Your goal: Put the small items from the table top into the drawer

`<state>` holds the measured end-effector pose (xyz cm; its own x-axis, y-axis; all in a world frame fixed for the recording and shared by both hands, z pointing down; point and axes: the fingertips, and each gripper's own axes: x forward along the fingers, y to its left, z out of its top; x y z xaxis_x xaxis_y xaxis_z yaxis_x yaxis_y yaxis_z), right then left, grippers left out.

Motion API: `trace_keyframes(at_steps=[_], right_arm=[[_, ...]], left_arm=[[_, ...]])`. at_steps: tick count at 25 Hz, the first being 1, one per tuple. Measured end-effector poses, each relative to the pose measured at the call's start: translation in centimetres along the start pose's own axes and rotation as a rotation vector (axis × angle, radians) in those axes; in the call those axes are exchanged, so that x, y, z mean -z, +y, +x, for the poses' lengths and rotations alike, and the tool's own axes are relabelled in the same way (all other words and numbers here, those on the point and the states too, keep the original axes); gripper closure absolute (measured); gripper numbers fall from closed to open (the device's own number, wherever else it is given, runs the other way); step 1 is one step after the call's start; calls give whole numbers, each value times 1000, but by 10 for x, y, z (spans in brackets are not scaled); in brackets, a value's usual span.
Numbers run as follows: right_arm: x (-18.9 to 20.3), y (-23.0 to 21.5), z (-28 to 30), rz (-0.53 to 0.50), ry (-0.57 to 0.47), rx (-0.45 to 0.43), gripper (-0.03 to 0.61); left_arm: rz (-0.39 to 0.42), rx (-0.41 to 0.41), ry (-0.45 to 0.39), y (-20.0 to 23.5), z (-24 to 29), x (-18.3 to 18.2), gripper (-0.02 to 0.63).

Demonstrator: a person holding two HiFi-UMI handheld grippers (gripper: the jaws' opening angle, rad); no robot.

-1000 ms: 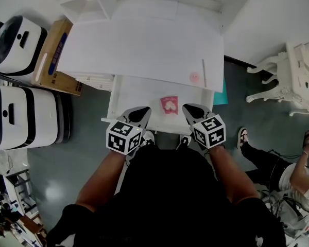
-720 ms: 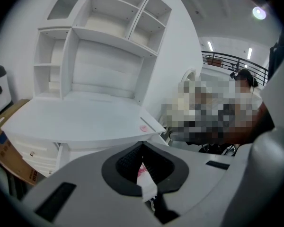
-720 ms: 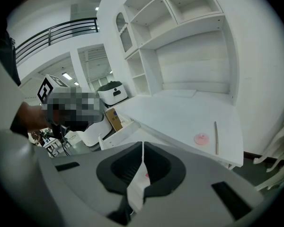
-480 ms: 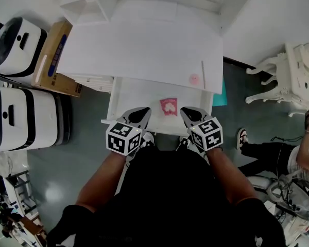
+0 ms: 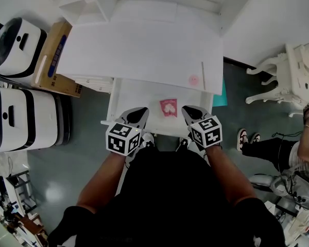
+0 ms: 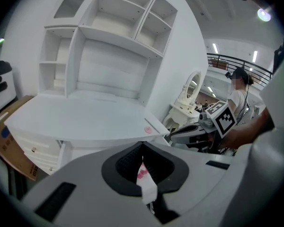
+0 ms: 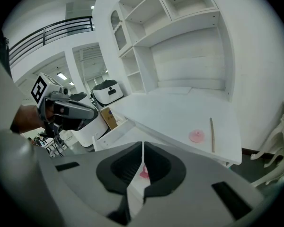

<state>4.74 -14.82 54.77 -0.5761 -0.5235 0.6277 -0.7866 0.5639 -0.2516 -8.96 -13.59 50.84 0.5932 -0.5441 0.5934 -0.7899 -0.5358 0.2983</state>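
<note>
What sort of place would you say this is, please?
Probably a large indoor hall staged as a room: a white desk with shelf hutch, a mezzanine railing under strip lights, a cardboard box on the floor.

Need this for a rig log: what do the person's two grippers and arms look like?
Both the left gripper and right gripper are grey, tapering to black-padded jaws; each carries a white cube with black square markers. The person wears a black top.
</note>
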Motion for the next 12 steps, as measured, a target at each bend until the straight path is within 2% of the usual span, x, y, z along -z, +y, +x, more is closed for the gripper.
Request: trace_keyframes(at_steps=[7, 12], right_arm=[[11, -57, 27, 20, 37, 137, 546], [0, -101, 41, 7, 37, 233, 545]], left_arm=[[-9, -7, 19, -2, 0, 7, 604], [-21, -19, 13, 0, -3, 7, 604]])
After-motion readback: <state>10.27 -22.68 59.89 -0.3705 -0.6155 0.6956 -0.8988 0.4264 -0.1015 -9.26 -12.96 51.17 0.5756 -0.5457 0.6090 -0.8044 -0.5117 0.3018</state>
